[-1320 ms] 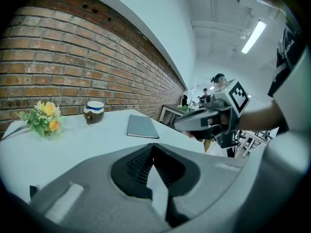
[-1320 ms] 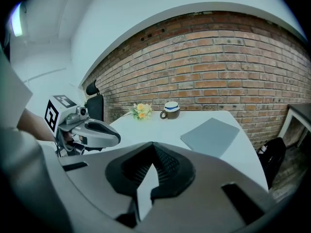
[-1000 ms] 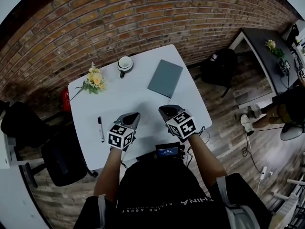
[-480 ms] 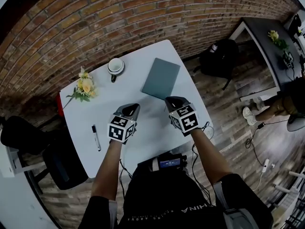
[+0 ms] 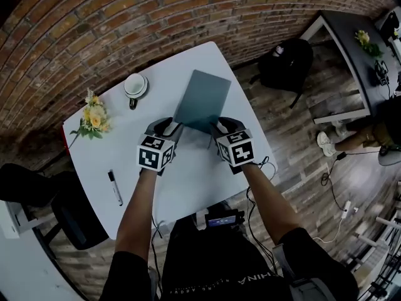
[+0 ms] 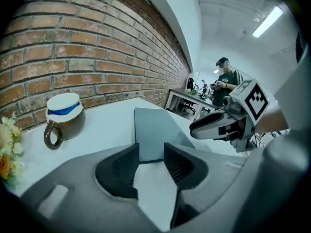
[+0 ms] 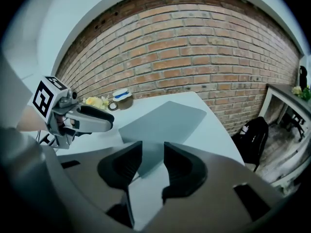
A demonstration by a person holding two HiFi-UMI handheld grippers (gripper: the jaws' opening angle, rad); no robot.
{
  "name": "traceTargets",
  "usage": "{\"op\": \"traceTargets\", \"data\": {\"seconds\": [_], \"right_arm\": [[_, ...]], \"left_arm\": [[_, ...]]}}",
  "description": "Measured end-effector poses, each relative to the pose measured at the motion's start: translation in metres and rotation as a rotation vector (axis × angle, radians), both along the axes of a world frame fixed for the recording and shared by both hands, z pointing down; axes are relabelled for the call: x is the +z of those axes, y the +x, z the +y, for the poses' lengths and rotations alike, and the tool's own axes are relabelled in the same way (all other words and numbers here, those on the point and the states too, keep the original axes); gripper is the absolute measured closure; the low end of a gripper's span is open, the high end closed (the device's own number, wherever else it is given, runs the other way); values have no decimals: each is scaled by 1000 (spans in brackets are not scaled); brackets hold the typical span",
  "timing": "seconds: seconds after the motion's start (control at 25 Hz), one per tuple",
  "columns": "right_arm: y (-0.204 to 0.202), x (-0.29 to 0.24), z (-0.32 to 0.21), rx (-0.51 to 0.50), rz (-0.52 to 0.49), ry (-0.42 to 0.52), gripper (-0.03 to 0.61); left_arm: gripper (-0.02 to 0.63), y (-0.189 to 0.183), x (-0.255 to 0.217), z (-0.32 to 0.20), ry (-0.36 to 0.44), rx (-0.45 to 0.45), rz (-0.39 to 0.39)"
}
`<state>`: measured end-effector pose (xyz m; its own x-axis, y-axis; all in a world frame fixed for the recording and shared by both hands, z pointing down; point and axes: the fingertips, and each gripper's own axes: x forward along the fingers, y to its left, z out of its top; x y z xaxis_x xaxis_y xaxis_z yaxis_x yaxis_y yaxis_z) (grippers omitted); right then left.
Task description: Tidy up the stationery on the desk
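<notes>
Hardly started: left gripper and right gripper, jaws just opened, each straddle the near edge of the grey notebook on the desk without pinching; the pen lies well apart, untouched.

Left hand-held gripper and right hand-held gripper opened, reaching the notebook

Red brick wall, wood plank floor, white desk, black chair, dark side table

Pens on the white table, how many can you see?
1. The pen lies alone near the table's left edge. Another could hide under the notebook.
</notes>
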<state>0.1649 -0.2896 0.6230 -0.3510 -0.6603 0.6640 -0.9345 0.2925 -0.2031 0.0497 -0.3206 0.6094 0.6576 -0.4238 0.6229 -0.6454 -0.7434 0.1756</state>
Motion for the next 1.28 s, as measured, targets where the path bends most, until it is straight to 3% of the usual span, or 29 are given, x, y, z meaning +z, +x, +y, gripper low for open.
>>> {"op": "traceTargets", "data": {"seconds": [0.32,0.6,0.84,1.04,1.28], "right_arm": [[13,27,-14,117,-88,-44,355],[12,32,-20,141,-62,-69,362],[14,37,-17,204,-57,-122,385],[15,34,-16,250,-72,-133,396],[9,35,-10,198,-79,-135,408]], "left_arm": [[415,10,31,-26,-53,-45,-33],[410,16,41,-31,-90,-43,-46],[451,19,42,-26,-111,-47,-34],[462,18,40,-25,-88,-53,-60],[475,10,40,-12,-99,-78,-54]]}}
